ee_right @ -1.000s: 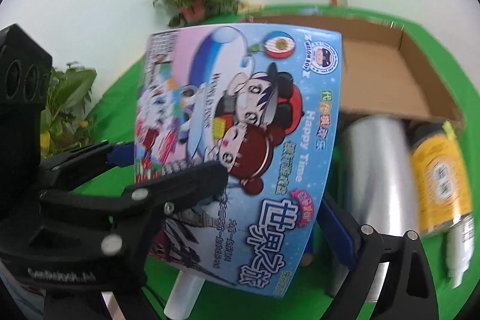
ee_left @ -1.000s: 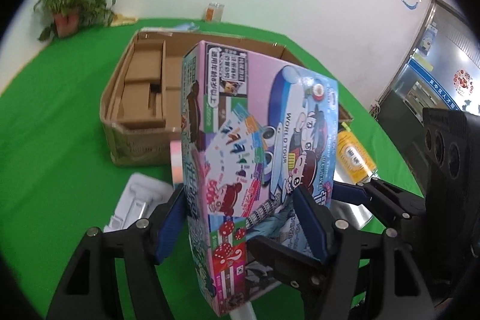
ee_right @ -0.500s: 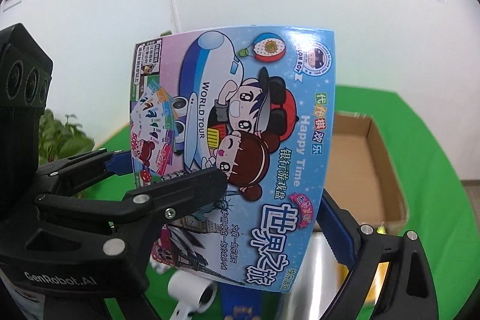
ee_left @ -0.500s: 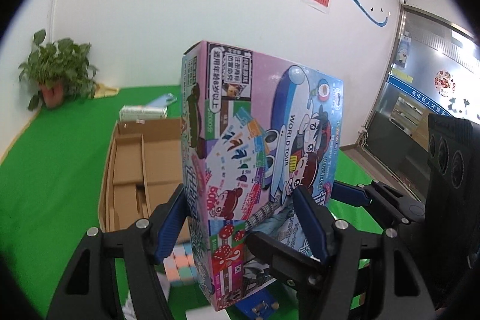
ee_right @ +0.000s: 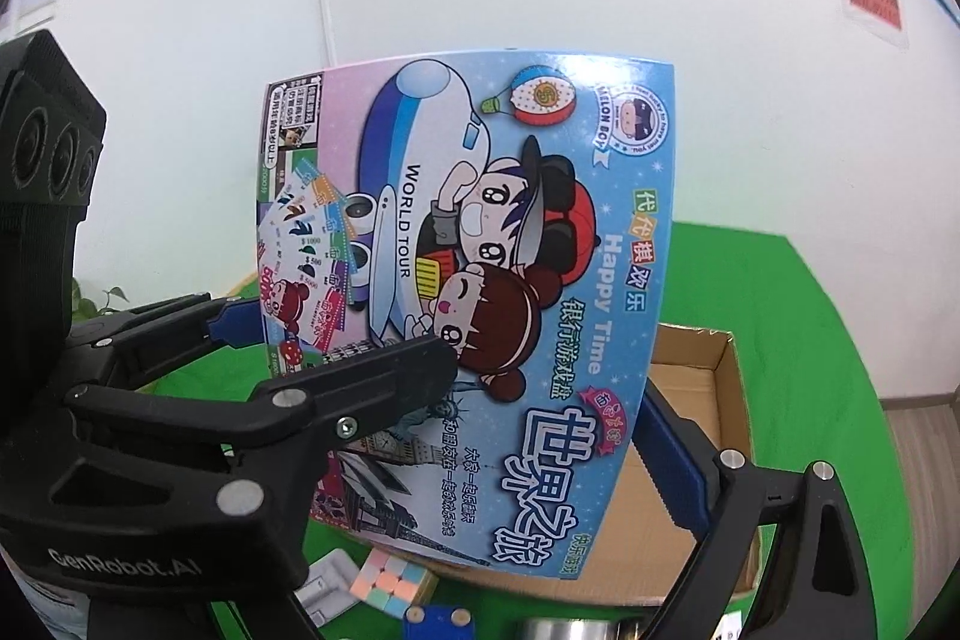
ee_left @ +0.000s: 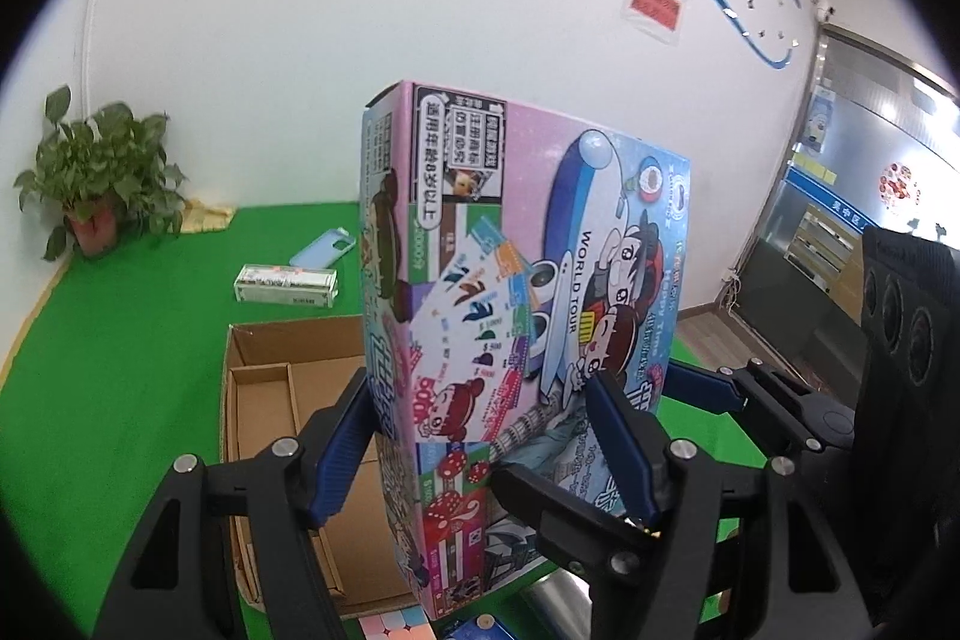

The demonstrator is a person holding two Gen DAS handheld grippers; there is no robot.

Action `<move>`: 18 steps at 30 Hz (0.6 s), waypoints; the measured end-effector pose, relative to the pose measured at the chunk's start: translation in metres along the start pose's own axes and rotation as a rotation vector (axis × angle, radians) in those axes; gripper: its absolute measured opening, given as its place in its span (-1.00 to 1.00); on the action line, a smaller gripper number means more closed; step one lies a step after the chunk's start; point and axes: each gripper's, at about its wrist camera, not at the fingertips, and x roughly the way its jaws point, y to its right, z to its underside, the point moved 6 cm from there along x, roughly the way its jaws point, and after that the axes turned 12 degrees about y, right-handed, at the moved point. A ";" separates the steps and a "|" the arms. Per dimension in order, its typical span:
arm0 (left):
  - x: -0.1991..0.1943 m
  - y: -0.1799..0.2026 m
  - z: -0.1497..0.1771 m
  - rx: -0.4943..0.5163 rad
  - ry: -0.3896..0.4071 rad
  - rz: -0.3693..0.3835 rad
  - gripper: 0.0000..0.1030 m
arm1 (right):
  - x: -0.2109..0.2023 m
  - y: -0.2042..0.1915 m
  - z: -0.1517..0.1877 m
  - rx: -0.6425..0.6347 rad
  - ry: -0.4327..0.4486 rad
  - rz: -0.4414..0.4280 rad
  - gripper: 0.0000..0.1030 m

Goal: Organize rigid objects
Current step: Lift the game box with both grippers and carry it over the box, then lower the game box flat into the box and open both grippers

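A colourful board game box point(ee_left: 516, 316) with cartoon children and a "WORLD TOUR" plane is held upright in the air. My left gripper point(ee_left: 480, 430) is shut on its narrow sides. My right gripper point(ee_right: 552, 400) is shut on the same box point(ee_right: 480, 280), one finger across the printed front and one behind its right edge. Below and behind it lies the open brown cardboard box point(ee_left: 270, 400) with dividers, also in the right wrist view point(ee_right: 696, 424).
The table has a green cloth point(ee_left: 120, 340). On it lie a pastel cube point(ee_right: 393, 583), a white plastic piece point(ee_right: 327, 589), a small blue thing point(ee_right: 438, 622), a silver cylinder point(ee_left: 558, 604), a white carton point(ee_left: 285, 285), a blue phone case point(ee_left: 321, 247) and a potted plant point(ee_left: 99, 190).
Both grippers have lifted the game box well above the table. The views tilted up, so the cardboard box and the items on the cloth dropped low in view.
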 end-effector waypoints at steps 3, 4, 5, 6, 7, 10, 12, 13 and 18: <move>0.024 -0.015 0.005 -0.038 -0.068 -0.016 0.35 | 0.018 0.002 0.001 0.028 -0.091 -0.014 0.79; 0.032 -0.021 0.008 -0.051 -0.090 -0.018 0.35 | 0.025 0.003 0.003 0.036 -0.120 -0.019 0.79; 0.036 -0.024 0.011 -0.060 -0.101 -0.020 0.35 | 0.029 0.002 0.005 0.043 -0.139 -0.021 0.78; 0.042 -0.029 0.016 -0.075 -0.118 -0.026 0.35 | 0.037 -0.001 0.006 0.046 -0.160 -0.023 0.75; 0.047 -0.034 0.022 -0.087 -0.138 -0.034 0.35 | 0.040 -0.002 0.011 0.052 -0.177 -0.027 0.74; 0.060 -0.043 0.037 -0.105 -0.183 -0.047 0.35 | 0.052 -0.002 0.030 0.078 -0.233 -0.040 0.73; 0.071 -0.052 0.055 -0.124 -0.230 -0.062 0.35 | 0.059 -0.006 0.044 0.093 -0.273 -0.045 0.72; 0.076 -0.056 0.062 -0.129 -0.247 -0.067 0.35 | 0.063 -0.008 0.053 0.100 -0.297 -0.049 0.72; 0.098 -0.072 0.102 -0.158 -0.347 -0.092 0.35 | 0.077 -0.009 0.111 0.156 -0.408 -0.073 0.67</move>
